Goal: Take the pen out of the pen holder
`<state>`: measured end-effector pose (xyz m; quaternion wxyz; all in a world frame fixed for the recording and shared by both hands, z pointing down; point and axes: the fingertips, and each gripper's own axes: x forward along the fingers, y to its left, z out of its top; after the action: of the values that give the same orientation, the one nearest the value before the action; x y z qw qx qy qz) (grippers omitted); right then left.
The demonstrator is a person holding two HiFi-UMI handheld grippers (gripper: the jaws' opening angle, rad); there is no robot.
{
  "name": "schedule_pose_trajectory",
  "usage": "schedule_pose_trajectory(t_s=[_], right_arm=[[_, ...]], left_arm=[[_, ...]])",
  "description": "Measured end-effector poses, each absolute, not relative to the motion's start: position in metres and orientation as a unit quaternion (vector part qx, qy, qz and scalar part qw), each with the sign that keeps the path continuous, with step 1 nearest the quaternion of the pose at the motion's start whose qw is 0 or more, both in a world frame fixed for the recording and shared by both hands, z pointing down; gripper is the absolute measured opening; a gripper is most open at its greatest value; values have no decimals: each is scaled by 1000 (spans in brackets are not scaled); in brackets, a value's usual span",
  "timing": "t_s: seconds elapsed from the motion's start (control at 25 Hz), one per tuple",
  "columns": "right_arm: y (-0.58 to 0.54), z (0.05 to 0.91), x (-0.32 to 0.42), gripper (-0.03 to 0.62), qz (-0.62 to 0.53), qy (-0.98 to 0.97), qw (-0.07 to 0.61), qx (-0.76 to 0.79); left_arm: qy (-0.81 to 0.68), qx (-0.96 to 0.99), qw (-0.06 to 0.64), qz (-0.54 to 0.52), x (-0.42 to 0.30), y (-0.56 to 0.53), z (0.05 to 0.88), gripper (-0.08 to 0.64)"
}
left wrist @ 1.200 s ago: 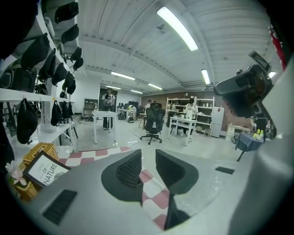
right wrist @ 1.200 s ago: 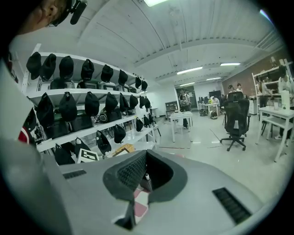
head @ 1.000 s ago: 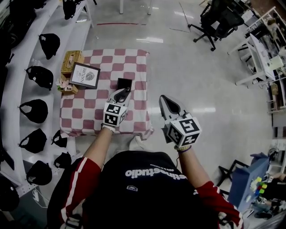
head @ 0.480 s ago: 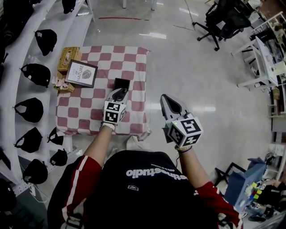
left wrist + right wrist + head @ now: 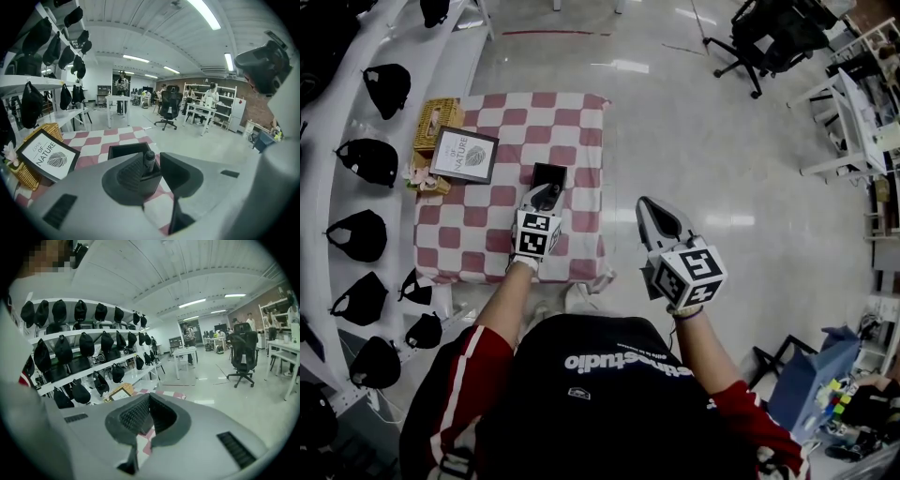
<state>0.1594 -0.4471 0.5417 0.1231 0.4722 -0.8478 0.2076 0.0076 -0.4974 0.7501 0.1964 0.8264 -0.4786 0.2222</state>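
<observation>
A black square pen holder (image 5: 549, 175) stands on the red-and-white checked table (image 5: 487, 234). In the left gripper view the holder (image 5: 123, 151) has a dark pen (image 5: 149, 161) sticking up at its near right corner. My left gripper (image 5: 546, 195) hangs over the holder's near edge. It (image 5: 150, 172) is open, and the pen's top stands between its jaws, close to the left pad (image 5: 132, 172). My right gripper (image 5: 655, 216) is held off the table's right side, over the floor. It (image 5: 149, 405) is shut with nothing in it.
A framed print (image 5: 464, 155), a wicker basket (image 5: 436, 122) and a small flower (image 5: 420, 178) sit at the table's far left. White shelves with several black caps (image 5: 356, 159) run along the left. An office chair (image 5: 769, 42) and desks stand far right.
The head view has drifted, so the table sits a little further left and up. Both grippers hold about the same places; the left one stays at the holder.
</observation>
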Motion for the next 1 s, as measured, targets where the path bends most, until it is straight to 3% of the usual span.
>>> schedule_pose_trajectory(t_s=[0.6,1.0], right_arm=[[-436,547,178,2,214,-835,128,491],[-429,526,169,2,195,-837,115,498]], left_arm=[[-501,810,181,245,5,-506,756,69],[-501,823,149,221,2,-510,716,69]])
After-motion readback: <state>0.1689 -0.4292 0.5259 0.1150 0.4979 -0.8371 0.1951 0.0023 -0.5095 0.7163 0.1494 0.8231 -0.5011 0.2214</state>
